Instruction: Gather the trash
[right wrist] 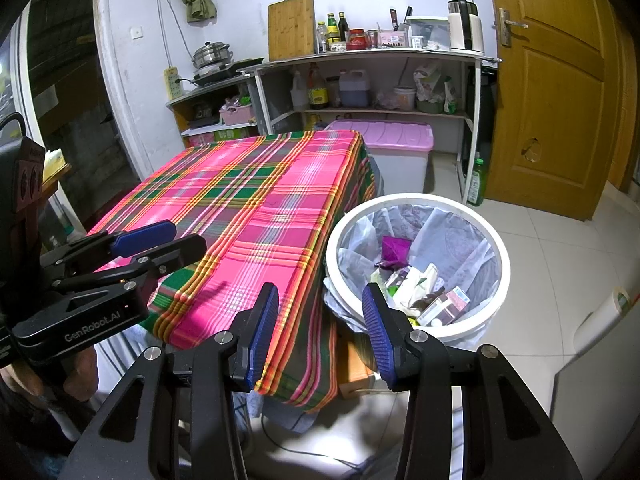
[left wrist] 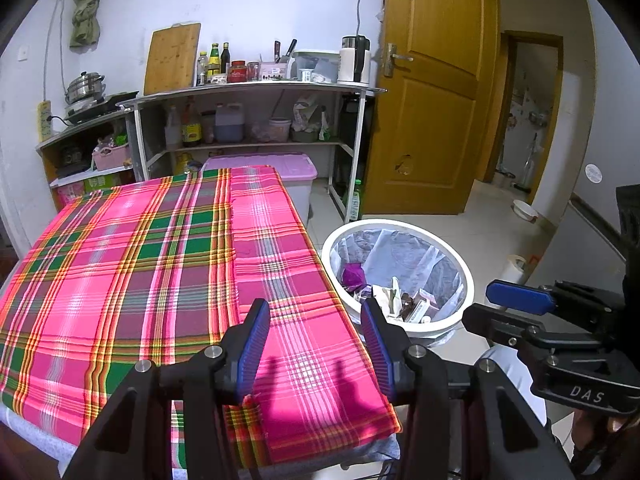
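Plaid tablecloth [left wrist: 132, 280] being shown bare, frame centre-left; left gripper [left wrist: 312, 344] being held spread, grasping nothing.

Right wrist view: trash [right wrist: 424, 284] lying inside white bin [right wrist: 500, 280], centre-right; right gripper [right wrist: 320, 336] being held released, unloaded. Collection being judged finished.

Left gripper [left wrist: 316, 334]: blue ribbed pads parted, nothing between them, poised over the near right part of the plaid tablecloth [left wrist: 160, 272]. Cloth: pink, green and yellow checks, bare top, spreading ahead and left of the claw. White trash bin [left wrist: 460, 264]: on the floor just right of the claw, clear liner, holding a purple wrapper [left wrist: 353, 273] and small cartons [left wrist: 420, 305]. Right gripper [left wrist: 516, 300]: farther right, beyond the bin's near rim, one blue pad facing up. Shelving with bottles [left wrist: 216, 60]: far ahead. Wooden door [left wrist: 432, 92]: ahead and right.
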The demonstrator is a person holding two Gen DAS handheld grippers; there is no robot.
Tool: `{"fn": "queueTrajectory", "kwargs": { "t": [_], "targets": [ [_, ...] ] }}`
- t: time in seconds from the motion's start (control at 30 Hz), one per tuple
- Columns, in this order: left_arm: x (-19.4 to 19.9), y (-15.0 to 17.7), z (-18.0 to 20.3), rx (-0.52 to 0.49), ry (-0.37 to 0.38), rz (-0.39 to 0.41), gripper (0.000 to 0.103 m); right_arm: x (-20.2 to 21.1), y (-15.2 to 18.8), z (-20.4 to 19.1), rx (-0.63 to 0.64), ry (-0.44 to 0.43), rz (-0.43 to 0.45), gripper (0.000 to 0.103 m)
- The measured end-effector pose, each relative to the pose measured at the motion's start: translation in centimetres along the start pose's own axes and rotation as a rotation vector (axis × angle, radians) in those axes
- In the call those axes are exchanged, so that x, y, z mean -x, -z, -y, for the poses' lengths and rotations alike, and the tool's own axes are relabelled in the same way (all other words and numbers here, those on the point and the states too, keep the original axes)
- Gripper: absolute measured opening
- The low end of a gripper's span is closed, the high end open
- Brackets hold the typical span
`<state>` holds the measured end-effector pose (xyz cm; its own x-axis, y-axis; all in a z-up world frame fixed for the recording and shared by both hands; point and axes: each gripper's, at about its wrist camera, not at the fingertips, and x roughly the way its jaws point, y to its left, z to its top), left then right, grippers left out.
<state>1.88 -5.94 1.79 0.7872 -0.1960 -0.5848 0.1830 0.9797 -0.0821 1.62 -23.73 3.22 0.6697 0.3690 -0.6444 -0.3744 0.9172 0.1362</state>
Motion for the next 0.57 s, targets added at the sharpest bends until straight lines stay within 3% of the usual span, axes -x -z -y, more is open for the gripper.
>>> {"fn": "queueTrajectory", "kwargs": {
  "t": [0.57],
  "targets": [
    [-0.37, -0.15, 0.34, 0.005, -0.017, -0.008, 0.047, 0.03, -0.13, 0.11, 0.0, 0.0, -0.001, 0.045]
  ]
}}
